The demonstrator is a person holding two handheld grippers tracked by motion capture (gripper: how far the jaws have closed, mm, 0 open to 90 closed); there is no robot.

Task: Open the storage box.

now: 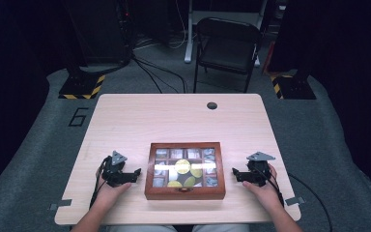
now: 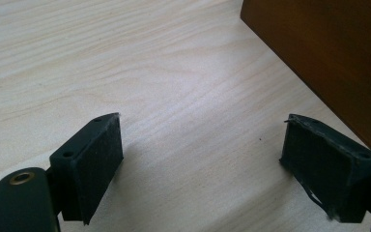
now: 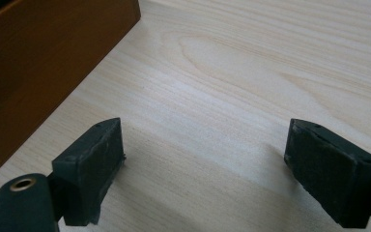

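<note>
High view: a wooden box (image 1: 184,170) with a glass-paned lid rests closed at the near middle of the tabletop (image 1: 174,121), its long axis running left to right and its small front clasp facing the person. The left tool (image 1: 136,172) and the right tool (image 1: 234,172) flank it on either side, each pointing inward at a short end wall, apart from it and about equally near; neither hand has the advantage. Left gripper view: both black jaws stand wide apart with bare tabletop between them, nothing grasped, and the box's brown side wall (image 2: 328,63) lies ahead and to the right. Right gripper view: the jaws are likewise spread and empty, the box wall (image 3: 48,72) ahead and to the left. A likely next move is for both tools to travel inward toward the box.
</note>
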